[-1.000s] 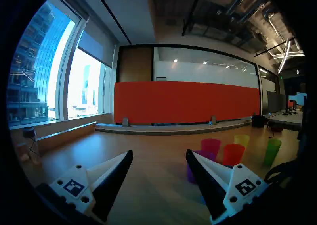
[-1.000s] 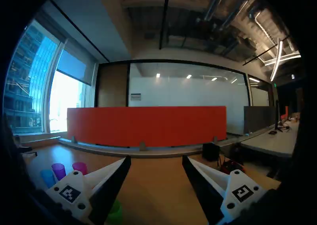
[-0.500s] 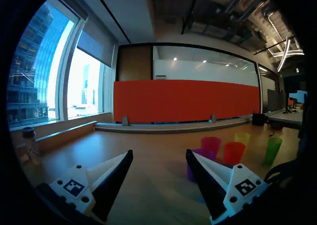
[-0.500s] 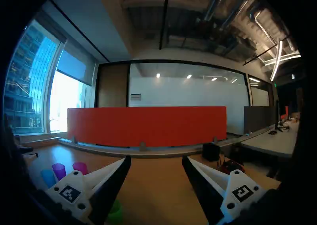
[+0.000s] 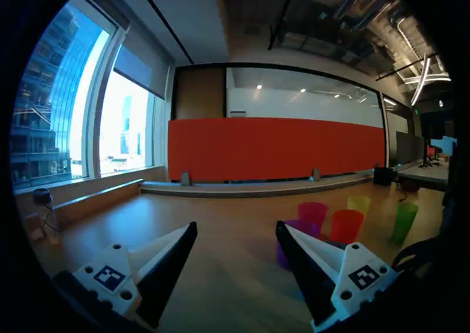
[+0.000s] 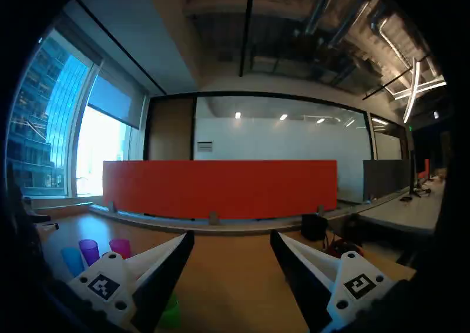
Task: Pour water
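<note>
Several coloured plastic cups stand on the wooden table (image 5: 229, 274). In the left gripper view a purple cup (image 5: 286, 245) is partly behind the right finger, with a magenta cup (image 5: 312, 212), an orange cup (image 5: 346, 225), a yellow cup (image 5: 359, 204) and a green cup (image 5: 405, 221) beyond. My left gripper (image 5: 236, 232) is open, empty, left of the cups. In the right gripper view a blue cup (image 6: 72, 261), a purple cup (image 6: 89, 251) and a magenta cup (image 6: 120, 247) stand at lower left; a green cup (image 6: 171, 311) peeks under the left finger. My right gripper (image 6: 231, 241) is open and empty.
A long orange partition (image 5: 273, 150) on a low ledge runs across the back, with a glass wall above it. Tall windows (image 5: 70, 121) fill the left side. A desk with monitors (image 5: 420, 168) lies far right. A black box (image 6: 314, 226) sits on the floor behind the table.
Both views have tilted up very slightly. The cups have not moved and both grippers stay open.
</note>
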